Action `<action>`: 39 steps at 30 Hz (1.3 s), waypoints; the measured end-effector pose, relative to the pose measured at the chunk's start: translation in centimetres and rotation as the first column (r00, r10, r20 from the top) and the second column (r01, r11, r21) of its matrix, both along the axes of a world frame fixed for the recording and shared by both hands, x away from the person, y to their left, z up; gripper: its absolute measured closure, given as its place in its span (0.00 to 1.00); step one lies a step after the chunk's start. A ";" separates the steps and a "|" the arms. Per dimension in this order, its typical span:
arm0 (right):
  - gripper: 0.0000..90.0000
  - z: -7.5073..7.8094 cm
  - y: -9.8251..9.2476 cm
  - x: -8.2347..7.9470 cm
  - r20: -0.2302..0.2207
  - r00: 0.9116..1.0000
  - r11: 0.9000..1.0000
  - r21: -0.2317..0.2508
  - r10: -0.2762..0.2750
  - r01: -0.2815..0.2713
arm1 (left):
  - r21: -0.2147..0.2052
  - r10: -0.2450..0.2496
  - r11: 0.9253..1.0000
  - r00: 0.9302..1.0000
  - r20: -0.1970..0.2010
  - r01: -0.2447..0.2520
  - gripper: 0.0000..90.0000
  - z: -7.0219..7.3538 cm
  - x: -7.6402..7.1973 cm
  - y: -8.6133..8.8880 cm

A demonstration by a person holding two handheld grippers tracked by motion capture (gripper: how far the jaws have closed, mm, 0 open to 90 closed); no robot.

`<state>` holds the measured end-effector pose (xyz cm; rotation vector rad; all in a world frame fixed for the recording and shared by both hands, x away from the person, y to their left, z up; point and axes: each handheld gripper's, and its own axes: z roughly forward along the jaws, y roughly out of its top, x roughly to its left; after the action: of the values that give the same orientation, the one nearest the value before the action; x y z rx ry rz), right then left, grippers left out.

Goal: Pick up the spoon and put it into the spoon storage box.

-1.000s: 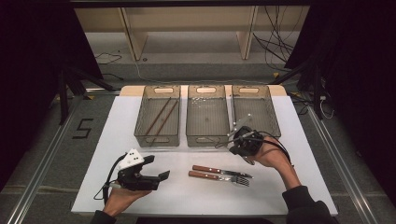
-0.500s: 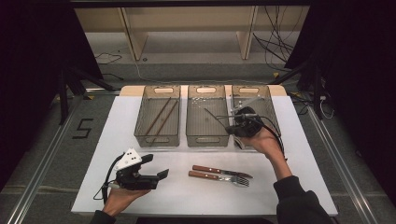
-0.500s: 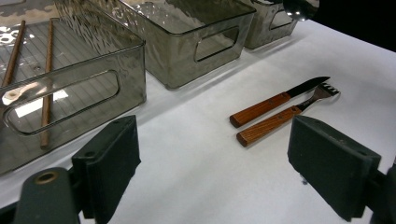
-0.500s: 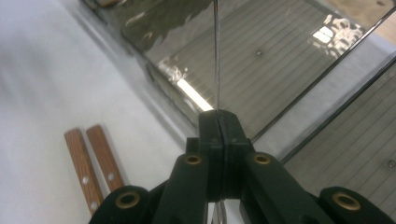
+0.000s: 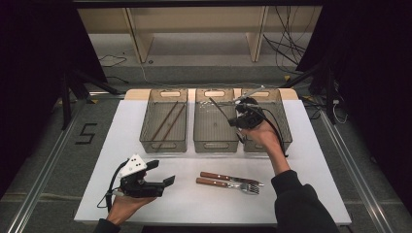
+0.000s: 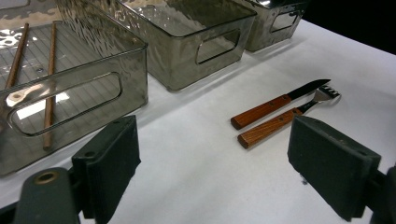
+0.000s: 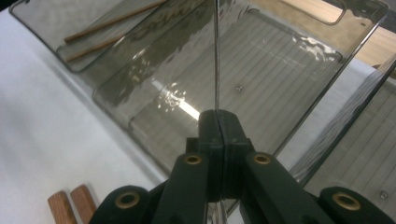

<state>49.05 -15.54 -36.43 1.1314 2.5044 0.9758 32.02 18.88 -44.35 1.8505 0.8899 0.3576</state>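
Note:
My right gripper (image 5: pixel 235 120) hangs over the seam between the middle bin (image 5: pixel 216 144) and the right bin (image 5: pixel 285 127), shut on a thin metal utensil (image 5: pixel 221 109). In the right gripper view the utensil (image 7: pixel 216 56) rises edge-on from the closed jaws of the right gripper (image 7: pixel 218 116), above the middle bin (image 7: pixel 280 60). My left gripper (image 5: pixel 164 173) rests open at the table's front left; the left gripper (image 6: pixel 217 154) has nothing between its jaws. A wooden-handled knife (image 5: pixel 228 176) and fork (image 5: pixel 229 184) lie side by side on the white table.
The left bin (image 5: pixel 164 144) holds two wooden chopsticks (image 5: pixel 167 121). The three clear bins stand in a row at the back of the white table (image 5: pixel 311 194). The knife (image 6: pixel 275 100) and fork (image 6: pixel 280 122) lie ahead of my left gripper.
My right hand has carried its gripper and the utensil away from the front of the bins, up and back over them. The left gripper has stayed put.

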 end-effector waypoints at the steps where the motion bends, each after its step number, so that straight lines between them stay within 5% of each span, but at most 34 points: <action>1: 1.00 0.0 0.1 0.2 -0.001 1.000 1.000 0.002 -0.009 0.009 | -0.004 0.002 1.000 1.000 0.000 -0.002 0.18 0.0 0.0 0.0; 23: 1.00 -0.6 1.0 2.9 -0.026 0.995 0.995 0.023 -0.094 0.095 | -0.012 0.004 1.000 1.000 0.010 -0.004 0.18 0.0 0.0 0.1; 39: 1.00 -1.8 1.8 3.5 -0.033 0.993 0.993 0.025 -0.116 0.117 | -0.008 0.002 1.000 1.000 0.012 -0.001 0.18 0.1 -0.1 0.1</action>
<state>52.54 -13.77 -38.25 1.2940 2.4249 0.9700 31.95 18.98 -44.29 1.8389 0.8836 0.3651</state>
